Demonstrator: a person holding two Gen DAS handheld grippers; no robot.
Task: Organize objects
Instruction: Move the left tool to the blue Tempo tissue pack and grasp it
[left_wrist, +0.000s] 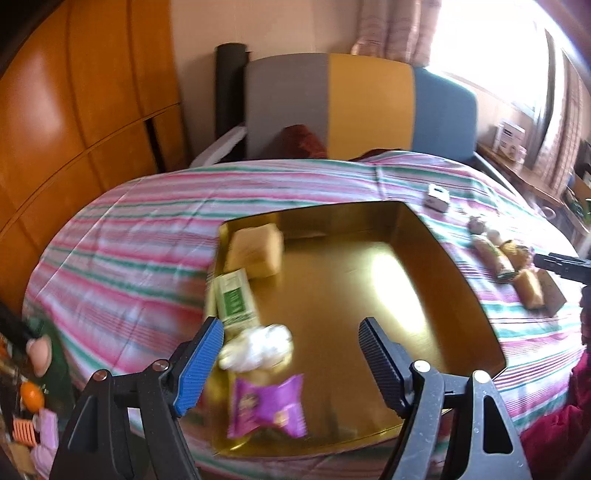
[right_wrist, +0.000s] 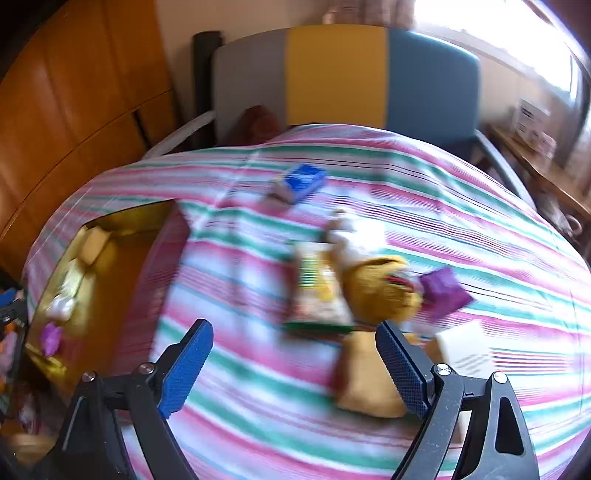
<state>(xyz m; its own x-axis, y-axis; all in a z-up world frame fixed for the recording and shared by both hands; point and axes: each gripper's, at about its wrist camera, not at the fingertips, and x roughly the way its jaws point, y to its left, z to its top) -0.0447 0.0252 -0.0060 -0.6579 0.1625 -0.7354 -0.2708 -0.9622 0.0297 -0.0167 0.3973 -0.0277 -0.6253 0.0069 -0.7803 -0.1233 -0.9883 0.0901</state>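
White wad (left_wrist: 258, 347) in gold tray (left_wrist: 369, 295), between spread left jaws.

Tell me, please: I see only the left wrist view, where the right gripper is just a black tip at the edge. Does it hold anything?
Observer: No. The right gripper is open and empty, above the pink-and-green striped bedspread.
Operator: Which thing lies nearest to it?
Observer: A tan soft packet lies by its right finger. I cannot tell whether they touch.
Operator: Is any purple item outside the shiny gold tray?
Observer: Yes. A small purple wrapped packet lies on the bedspread, beside a mustard-yellow soft pouch.
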